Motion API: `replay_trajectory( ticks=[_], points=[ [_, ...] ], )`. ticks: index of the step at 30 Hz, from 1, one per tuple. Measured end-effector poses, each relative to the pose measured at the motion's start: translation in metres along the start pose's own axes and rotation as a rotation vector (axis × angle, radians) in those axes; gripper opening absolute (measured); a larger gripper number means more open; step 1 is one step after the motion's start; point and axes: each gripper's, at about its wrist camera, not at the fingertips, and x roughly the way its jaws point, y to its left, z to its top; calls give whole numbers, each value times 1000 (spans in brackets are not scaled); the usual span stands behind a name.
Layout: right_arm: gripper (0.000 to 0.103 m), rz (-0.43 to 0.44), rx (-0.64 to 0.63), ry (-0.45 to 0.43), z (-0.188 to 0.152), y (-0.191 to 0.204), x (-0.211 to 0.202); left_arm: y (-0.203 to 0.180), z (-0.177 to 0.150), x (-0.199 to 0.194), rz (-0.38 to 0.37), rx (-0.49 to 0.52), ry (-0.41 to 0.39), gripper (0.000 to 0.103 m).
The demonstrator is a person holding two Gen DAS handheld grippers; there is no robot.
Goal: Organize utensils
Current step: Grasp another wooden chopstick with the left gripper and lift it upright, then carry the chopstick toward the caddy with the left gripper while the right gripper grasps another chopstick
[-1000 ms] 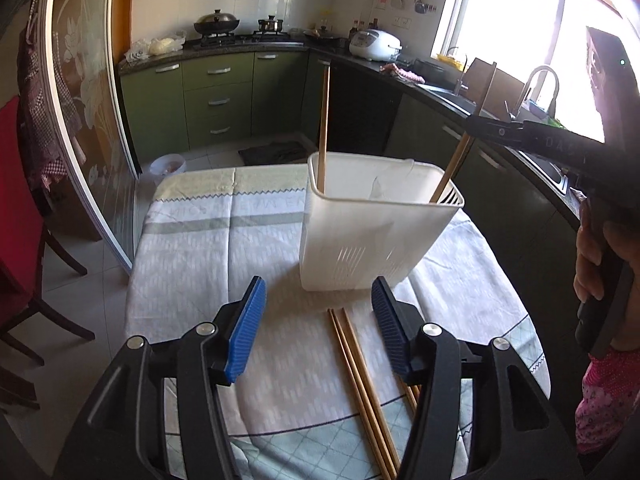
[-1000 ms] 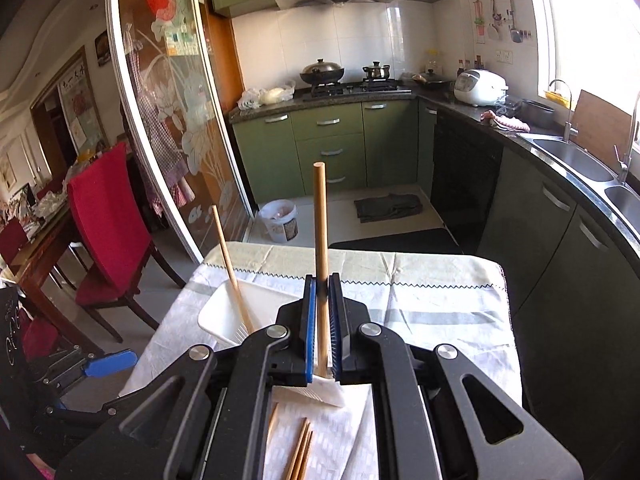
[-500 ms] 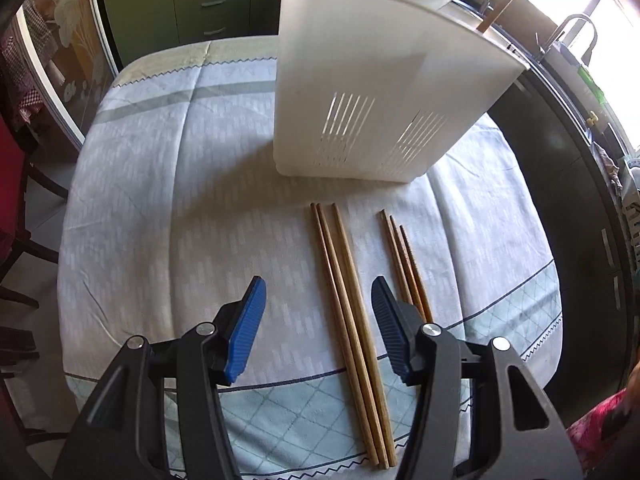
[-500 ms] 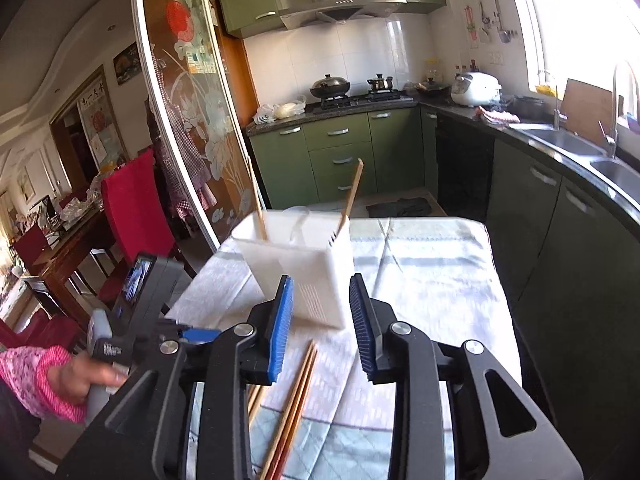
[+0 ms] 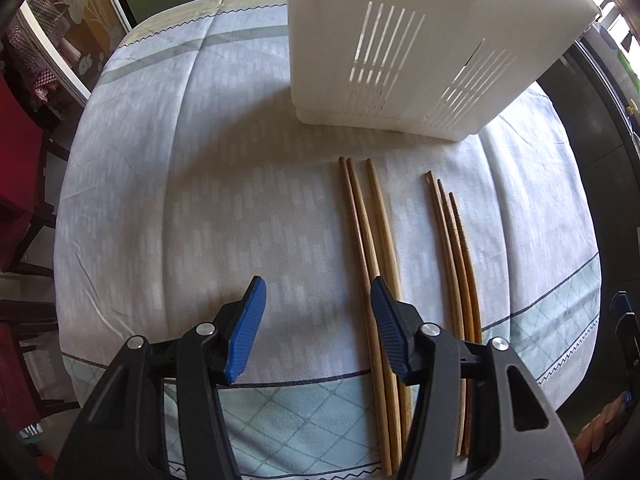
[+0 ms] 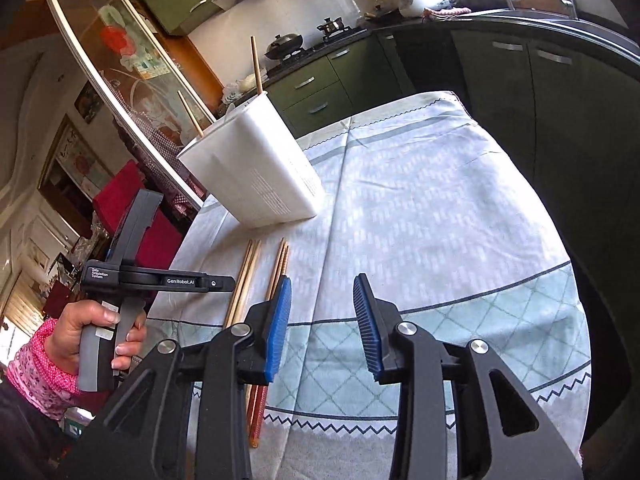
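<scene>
A white slotted holder point(image 5: 400, 40) stands on the tablecloth, and two chopsticks point(image 6: 256, 64) lean inside it. Two groups of three chopsticks lie in front of it: a paler group point(image 5: 372, 248) and a darker group point(image 5: 456, 248). My left gripper point(image 5: 318, 292) points steeply down at the cloth. It is open, and its right finger hangs over the paler group with bare cloth between the pads. My right gripper point(image 6: 322, 292) hovers low over the table's near edge. Its jaws are opening with nothing between them. The darker chopsticks point(image 6: 280, 264) lie just left of its left finger.
A hand point(image 6: 92, 332) in a pink sleeve holds the left gripper's handle point(image 6: 132, 280) at the table's left. The tablecloth edge point(image 6: 440, 412) hangs close below my right gripper. Green cabinets point(image 6: 520, 80) run along the right, and a red chair point(image 6: 124, 196) stands behind the holder.
My right gripper let go of the chopstick, which now stands in the holder, then opened and drew back and down. My left gripper tipped downward and sank toward the chopsticks on the cloth.
</scene>
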Motion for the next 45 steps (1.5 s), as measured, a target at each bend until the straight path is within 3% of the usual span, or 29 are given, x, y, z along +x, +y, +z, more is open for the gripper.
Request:
replay_trajectory(
  ticks=[11, 13, 15, 17, 21, 27, 38, 45],
  points=[
    [36, 13, 28, -6, -1, -2, -6, -30, 17, 19, 60, 7, 21, 53],
    [36, 19, 34, -3, -2, -3, -5, -35, 22, 20, 63, 7, 14, 47],
    [37, 24, 43, -2, -3, -4, -5, -44, 25, 20, 60, 30, 17, 24],
    [39, 25, 52, 1, -4, -6, -4, -53, 27, 20, 57, 47, 27, 11],
    [39, 39, 64, 10, -6, -7, -2, -64, 30, 22, 56, 58, 28, 8],
    [39, 44, 66, 12, -8, -6, -2, -52, 40, 19, 31, 38, 18, 6],
    [39, 47, 77, 21, -8, -4, 3, -25, 17, -62, -10, 76, -260, 5],
    [40, 36, 36, 43, -5, 10, 11, 3, -36, -125, -32, 60, -497, 5]
  ],
)
